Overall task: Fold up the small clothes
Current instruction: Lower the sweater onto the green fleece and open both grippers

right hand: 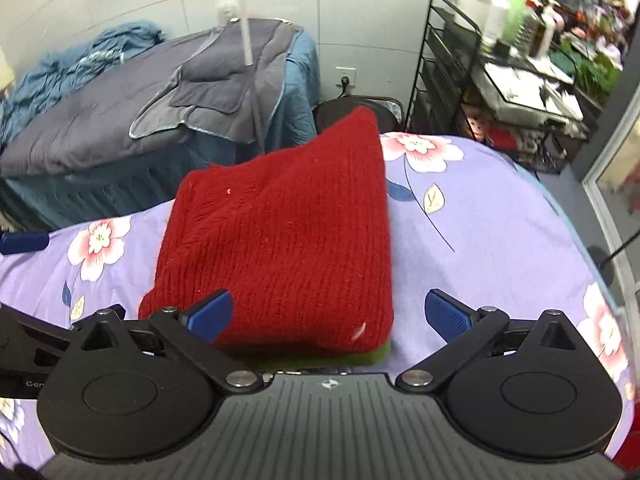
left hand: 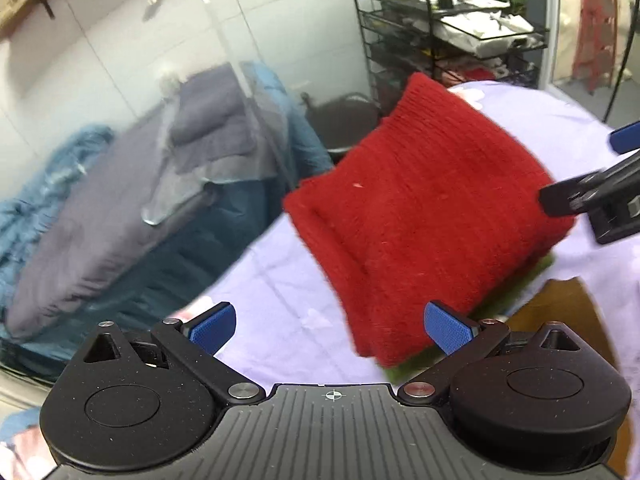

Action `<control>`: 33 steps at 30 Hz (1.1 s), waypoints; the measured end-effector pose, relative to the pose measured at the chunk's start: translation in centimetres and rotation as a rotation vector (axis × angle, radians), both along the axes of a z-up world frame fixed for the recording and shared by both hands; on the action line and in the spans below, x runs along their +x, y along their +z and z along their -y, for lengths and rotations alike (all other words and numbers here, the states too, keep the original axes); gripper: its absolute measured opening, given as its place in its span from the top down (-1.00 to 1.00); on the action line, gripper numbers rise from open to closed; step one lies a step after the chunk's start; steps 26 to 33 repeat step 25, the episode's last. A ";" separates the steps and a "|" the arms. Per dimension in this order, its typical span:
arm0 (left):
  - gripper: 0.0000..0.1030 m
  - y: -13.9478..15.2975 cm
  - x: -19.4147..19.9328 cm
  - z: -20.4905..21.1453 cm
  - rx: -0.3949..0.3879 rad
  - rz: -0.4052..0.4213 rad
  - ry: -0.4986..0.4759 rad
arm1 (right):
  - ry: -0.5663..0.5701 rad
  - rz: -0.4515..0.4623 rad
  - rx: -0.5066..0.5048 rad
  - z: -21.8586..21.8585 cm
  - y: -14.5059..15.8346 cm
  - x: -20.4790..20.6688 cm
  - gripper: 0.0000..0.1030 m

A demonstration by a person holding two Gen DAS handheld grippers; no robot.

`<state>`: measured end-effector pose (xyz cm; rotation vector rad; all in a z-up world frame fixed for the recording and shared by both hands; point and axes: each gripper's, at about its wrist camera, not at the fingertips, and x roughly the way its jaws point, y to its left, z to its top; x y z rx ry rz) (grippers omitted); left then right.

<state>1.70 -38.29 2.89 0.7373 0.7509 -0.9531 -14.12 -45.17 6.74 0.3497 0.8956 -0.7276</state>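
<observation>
A folded red knitted garment (left hand: 424, 216) lies on top of a folded green garment (left hand: 532, 276) on the lilac flowered cloth (left hand: 280, 280) of the table. In the right wrist view the red garment (right hand: 288, 240) fills the middle, with the green one (right hand: 360, 358) showing under its near edge. My left gripper (left hand: 332, 324) is open and empty, its right pad beside the stack's near corner. My right gripper (right hand: 332, 312) is open and empty, its left pad over the red garment's near edge. The right gripper also shows at the right edge of the left wrist view (left hand: 600, 200).
A bed with grey and blue bedding (right hand: 140, 120) stands beyond the table. A black wire shelf rack (right hand: 480, 80) with bottles and clutter stands at the back right. A dark bin (right hand: 360, 108) sits between them. Bare wood of the table (left hand: 560, 312) shows under the cloth's edge.
</observation>
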 end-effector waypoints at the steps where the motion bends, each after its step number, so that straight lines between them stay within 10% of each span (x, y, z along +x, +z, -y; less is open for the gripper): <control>1: -1.00 0.0 0.2 0.2 0.003 -0.031 0.000 | -0.003 -0.011 0.002 0.2 -0.2 0.3 -0.98; 33: -1.00 -1.4 0.6 0.9 0.054 -0.041 0.033 | 0.013 -0.095 0.033 -0.1 -1.3 2.2 -0.98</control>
